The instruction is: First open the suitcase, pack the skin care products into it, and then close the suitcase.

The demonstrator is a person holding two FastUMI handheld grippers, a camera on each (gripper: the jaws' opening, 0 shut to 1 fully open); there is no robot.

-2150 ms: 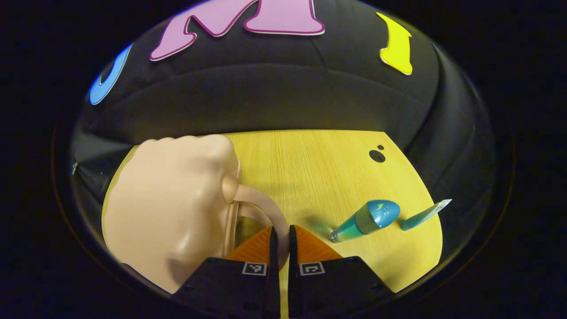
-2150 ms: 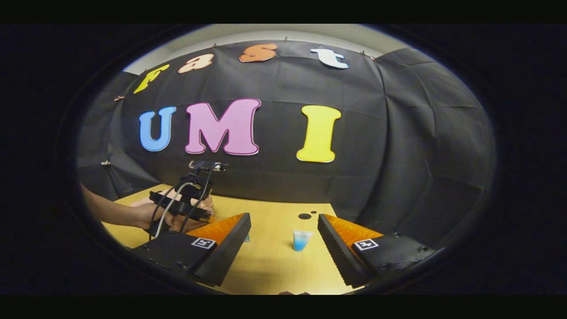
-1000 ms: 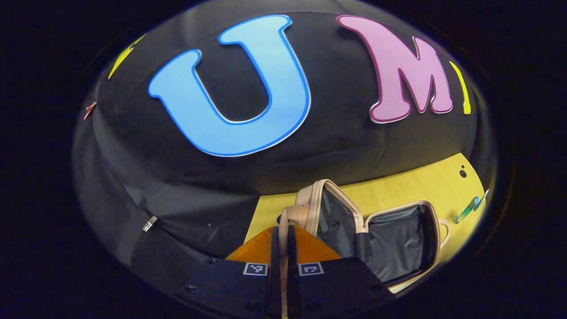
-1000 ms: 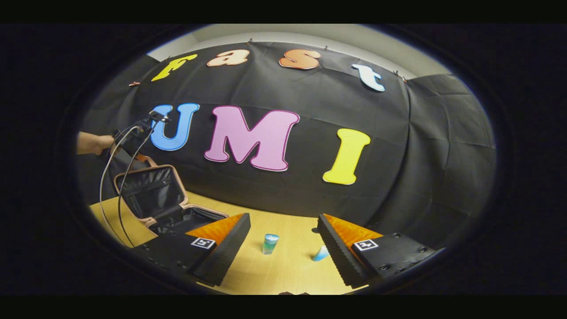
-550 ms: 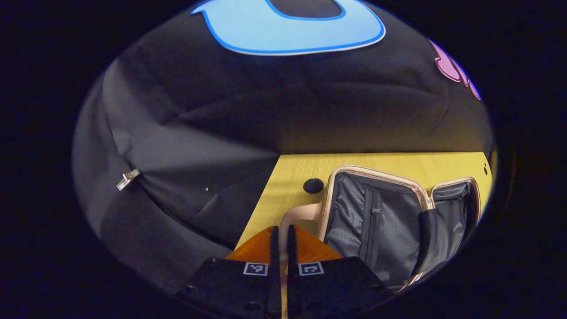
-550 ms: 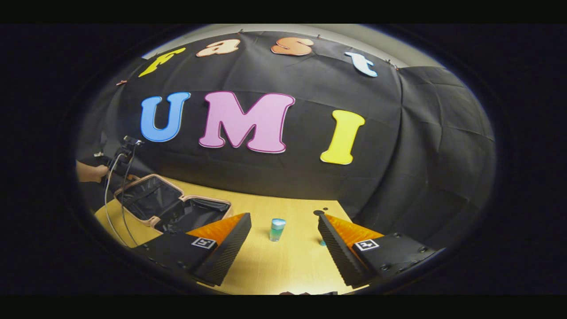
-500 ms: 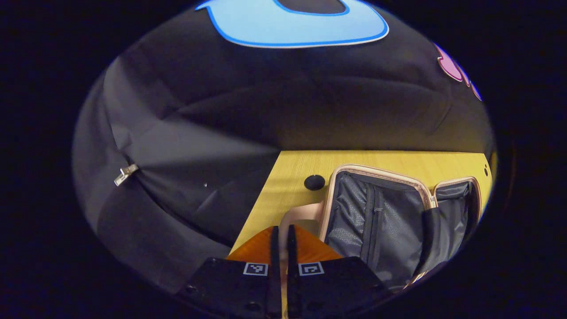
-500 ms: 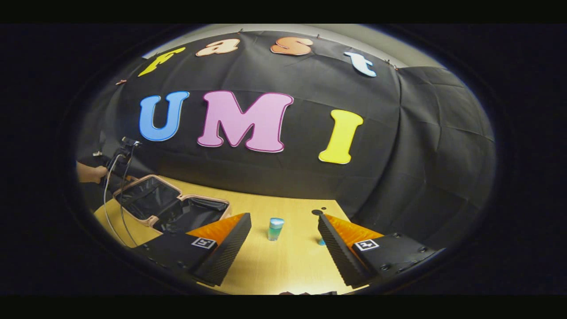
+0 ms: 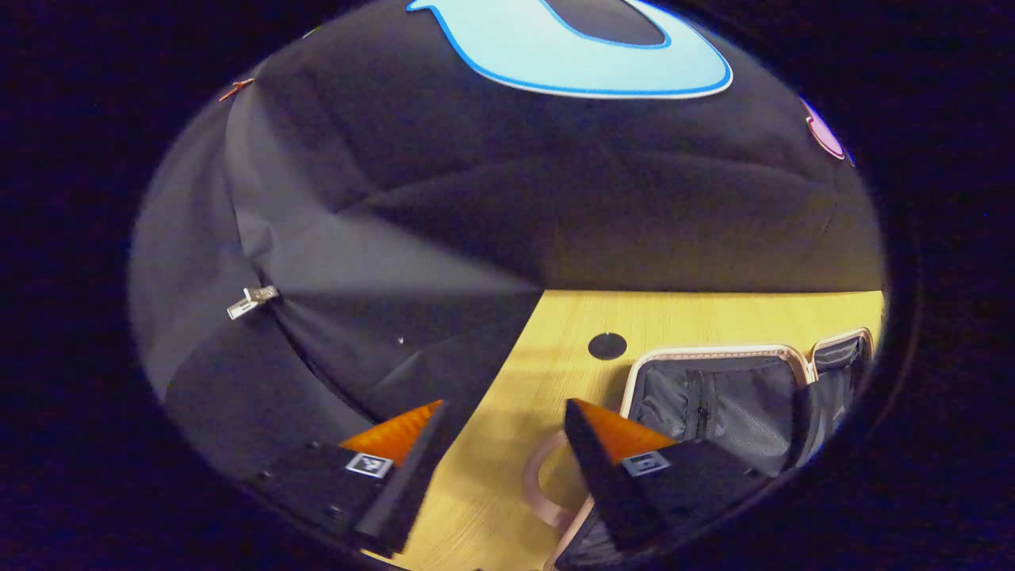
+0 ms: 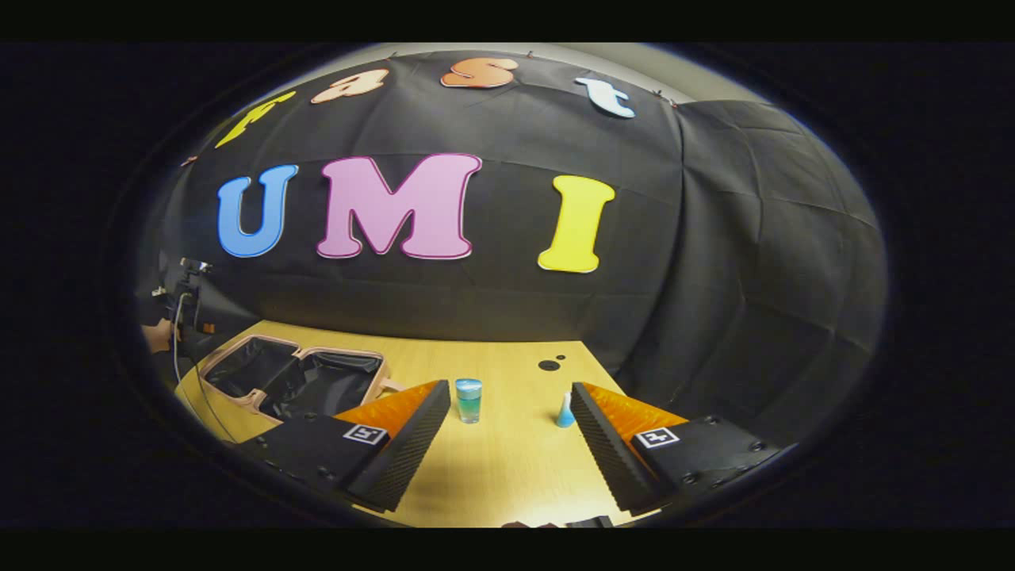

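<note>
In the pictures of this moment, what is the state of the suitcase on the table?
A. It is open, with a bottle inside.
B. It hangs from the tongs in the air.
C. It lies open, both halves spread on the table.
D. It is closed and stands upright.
C: the suitcase lies flat with both dark lined halves open, and the left tongs are open beside its handle.

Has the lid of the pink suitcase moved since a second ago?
Yes. In the right gripper view the pink suitcase's lid has dropped away from the black cloth wall and now lies flat on the yellow wooden table.
</note>
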